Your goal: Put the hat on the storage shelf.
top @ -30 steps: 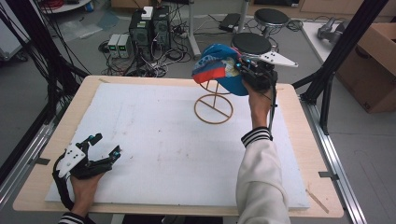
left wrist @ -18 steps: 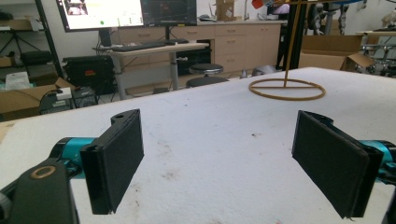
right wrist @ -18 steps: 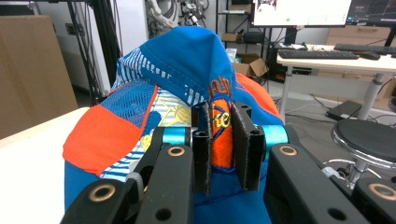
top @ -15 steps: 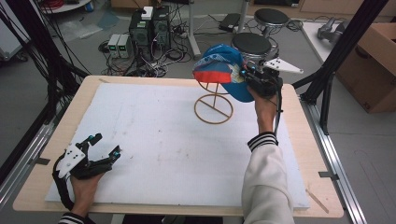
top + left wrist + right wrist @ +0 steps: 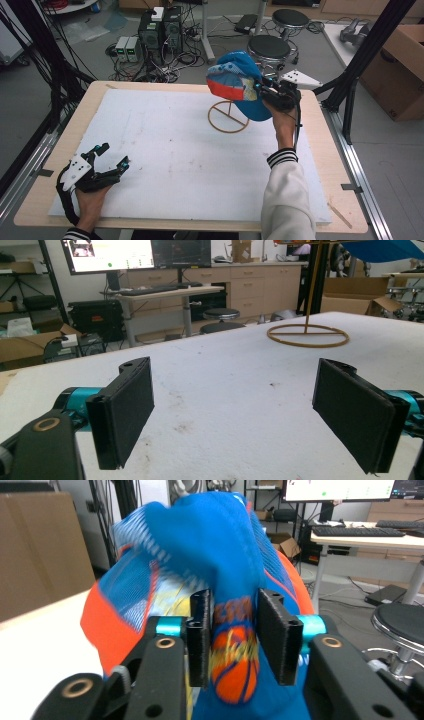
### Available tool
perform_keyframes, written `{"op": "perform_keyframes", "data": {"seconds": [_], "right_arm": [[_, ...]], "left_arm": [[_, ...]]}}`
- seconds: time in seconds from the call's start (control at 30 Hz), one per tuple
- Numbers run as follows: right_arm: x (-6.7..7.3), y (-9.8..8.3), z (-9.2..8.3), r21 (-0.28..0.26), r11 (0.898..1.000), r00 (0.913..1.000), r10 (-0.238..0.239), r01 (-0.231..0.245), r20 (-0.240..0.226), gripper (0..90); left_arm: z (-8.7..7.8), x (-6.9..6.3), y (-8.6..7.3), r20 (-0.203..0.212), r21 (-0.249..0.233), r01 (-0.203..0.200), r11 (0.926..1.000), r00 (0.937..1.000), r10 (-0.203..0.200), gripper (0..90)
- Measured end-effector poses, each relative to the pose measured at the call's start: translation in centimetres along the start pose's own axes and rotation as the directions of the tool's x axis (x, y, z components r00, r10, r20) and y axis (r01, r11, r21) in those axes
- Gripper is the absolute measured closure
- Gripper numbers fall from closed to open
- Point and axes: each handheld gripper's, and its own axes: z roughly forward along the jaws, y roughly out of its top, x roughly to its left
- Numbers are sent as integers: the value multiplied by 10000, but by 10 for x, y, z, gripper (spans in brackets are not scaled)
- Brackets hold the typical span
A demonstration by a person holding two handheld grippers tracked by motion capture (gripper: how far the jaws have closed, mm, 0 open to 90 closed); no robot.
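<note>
A blue cap with an orange brim and a basketball print sits atop a gold wire stand at the far middle of the white board. My right gripper is at the cap's right side. In the right gripper view, its jaws have just been opening; the cap lies between the pads, which no longer pinch it. My left gripper rests open on the board's near left corner, nothing between its pads. The left gripper view shows the stand's ring far ahead.
The white foam board covers a wooden table. Black frame posts stand at the table's sides. Stools, cables and a cardboard box lie beyond the far edge.
The right hand and the cap have sunk slightly onto the stand. The left hand has not moved.
</note>
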Motion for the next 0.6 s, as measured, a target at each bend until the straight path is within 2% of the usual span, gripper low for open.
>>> {"op": "perform_keyframes", "data": {"seconds": [0.13, 0.23, 0.33, 0.53, 0.6], "right_arm": [[3, -1, 1, 66, 10000, 10000, -65, 65, -2, 640], [4, -3, 2, 144, 9998, 9999, -153, 152, 63, 516], [7, -4, 3, 524, 9976, 9989, -459, 455, 76, 397], [16, -6, 0, 480, 9948, 9951, -912, 893, 389, 185], [18, -8, -4, 398, 9938, 9938, -1048, 1034, 364, 160]], "left_arm": [[0, 0, 0, -16, -26, -28, 10000, 10000, 28, 170], [0, 0, 0, -17, -25, -8, 10000, 10000, 8, 170], [0, 0, 0, -10, -32, -8, 10000, 10000, 8, 170], [0, 0, 0, -7, -59, -5, 10000, 10000, 5, 170], [0, 0, 0, -10, -50, 1, 10000, 10000, -1, 170]]}}
